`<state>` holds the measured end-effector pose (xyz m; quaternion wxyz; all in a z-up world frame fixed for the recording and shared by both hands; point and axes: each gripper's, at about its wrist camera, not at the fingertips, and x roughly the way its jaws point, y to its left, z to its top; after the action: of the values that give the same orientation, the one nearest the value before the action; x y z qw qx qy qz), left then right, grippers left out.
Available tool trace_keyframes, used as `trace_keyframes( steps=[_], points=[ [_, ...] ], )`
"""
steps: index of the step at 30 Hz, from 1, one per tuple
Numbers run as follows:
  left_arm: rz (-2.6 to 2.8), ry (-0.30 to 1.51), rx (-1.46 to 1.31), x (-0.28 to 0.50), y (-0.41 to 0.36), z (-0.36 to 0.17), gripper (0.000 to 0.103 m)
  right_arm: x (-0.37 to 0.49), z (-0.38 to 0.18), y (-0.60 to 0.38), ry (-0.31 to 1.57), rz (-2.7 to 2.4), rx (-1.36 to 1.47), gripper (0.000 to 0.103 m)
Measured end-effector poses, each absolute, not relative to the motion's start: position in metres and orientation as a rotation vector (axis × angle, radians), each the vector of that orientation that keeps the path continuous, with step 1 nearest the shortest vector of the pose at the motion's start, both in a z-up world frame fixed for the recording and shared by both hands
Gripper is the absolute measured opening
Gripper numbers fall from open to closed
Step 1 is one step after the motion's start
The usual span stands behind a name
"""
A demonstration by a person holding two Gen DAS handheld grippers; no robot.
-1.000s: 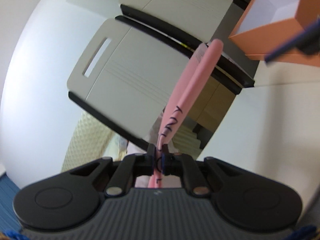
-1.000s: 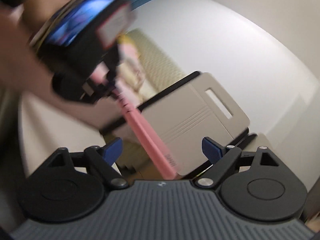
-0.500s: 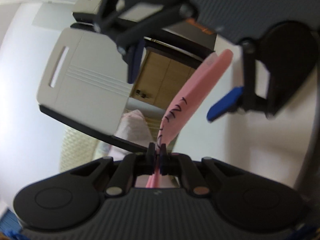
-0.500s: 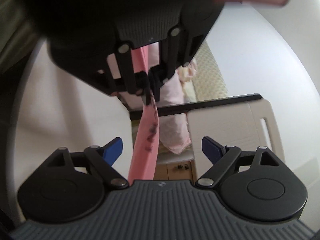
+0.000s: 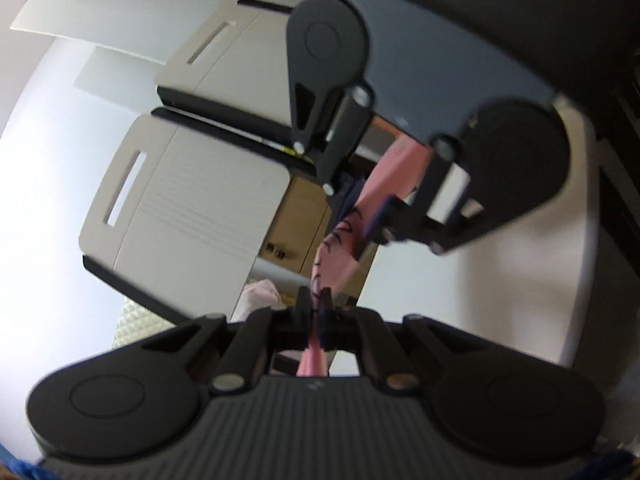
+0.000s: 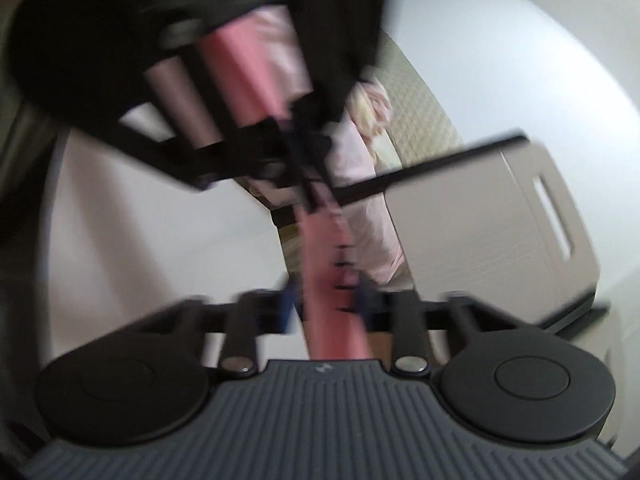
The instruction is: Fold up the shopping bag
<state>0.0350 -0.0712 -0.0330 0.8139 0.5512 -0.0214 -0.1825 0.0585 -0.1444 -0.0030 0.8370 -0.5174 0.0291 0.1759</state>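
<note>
The shopping bag is a pink folded strip with black lettering [image 5: 338, 240], held up in the air. My left gripper [image 5: 314, 312] is shut on its near end. The strip runs up to my right gripper [image 5: 366, 220], which faces me close by, its blue-tipped fingers closed around the strip. In the right wrist view the pink bag [image 6: 326, 280] passes between my right gripper's fingers [image 6: 326, 304], which press on it from both sides, and reaches the left gripper [image 6: 308, 176] above. That view is blurred.
Two beige chair backs with slot handles [image 5: 192, 200] stand below, one also in the right wrist view [image 6: 492, 216]. A quilted cream cushion [image 6: 420, 96] with pale pink cloth [image 6: 360, 184] lies behind. White table surface [image 5: 460, 280] is at the right.
My right gripper has come closer to the left one and its fingers have closed onto the pink bag. The left gripper keeps its hold.
</note>
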Motion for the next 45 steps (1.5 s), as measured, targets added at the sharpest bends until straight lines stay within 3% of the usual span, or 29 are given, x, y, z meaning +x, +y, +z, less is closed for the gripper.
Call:
trace_keyframes(
  steps=[3, 8, 10, 12, 17, 18, 20, 21, 27, 31, 42, 45],
  points=[
    [-0.380, -0.020, 1.118, 0.036, -0.073, -0.029, 0.015, 0.054, 0.010, -0.156, 0.092, 0.366, -0.996, 0.013],
    [-0.328, 0.017, 1.049, 0.043, -0.071, -0.027, 0.021, 0.070, 0.037, -0.178, 0.162, 0.338, -0.768, 0.013],
    [-0.311, 0.011, 1.009, 0.045, -0.069, -0.023, 0.020, 0.077, 0.048, -0.186, 0.174, 0.328, -0.674, 0.012],
    [-0.299, 0.002, 0.944, 0.044, -0.066, -0.015, 0.010, 0.078, 0.054, -0.196, 0.199, 0.347, -0.523, 0.013],
    [-0.306, -0.006, 0.840, 0.036, -0.065, -0.006, 0.010, 0.075, 0.067, -0.218, 0.213, 0.434, -0.038, 0.013],
    [-0.314, -0.006, 0.840, 0.034, -0.066, -0.007, 0.012, 0.073, 0.067, -0.219, 0.201, 0.441, 0.028, 0.013],
    [-0.348, 0.005, 0.833, 0.031, -0.067, -0.007, 0.027, 0.066, 0.065, -0.227, 0.195, 0.473, 0.141, 0.013],
    [-0.369, 0.019, 0.820, 0.030, -0.067, -0.006, 0.030, 0.065, 0.064, -0.229, 0.199, 0.493, 0.186, 0.013],
    [-0.477, 0.168, 0.617, 0.043, -0.054, 0.008, 0.039, 0.075, 0.053, -0.230, 0.303, 0.566, 0.342, 0.013],
    [-0.619, 0.243, 0.487, 0.045, -0.042, 0.018, 0.053, 0.080, 0.050, -0.233, 0.310, 0.608, 0.408, 0.013],
    [-0.703, 0.427, 0.232, 0.080, -0.020, 0.024, 0.055, 0.090, 0.038, -0.242, 0.416, 0.657, 0.486, 0.014],
    [-0.737, 0.447, 0.207, 0.085, -0.019, 0.025, 0.062, 0.091, 0.035, -0.244, 0.435, 0.661, 0.518, 0.014]
  ],
)
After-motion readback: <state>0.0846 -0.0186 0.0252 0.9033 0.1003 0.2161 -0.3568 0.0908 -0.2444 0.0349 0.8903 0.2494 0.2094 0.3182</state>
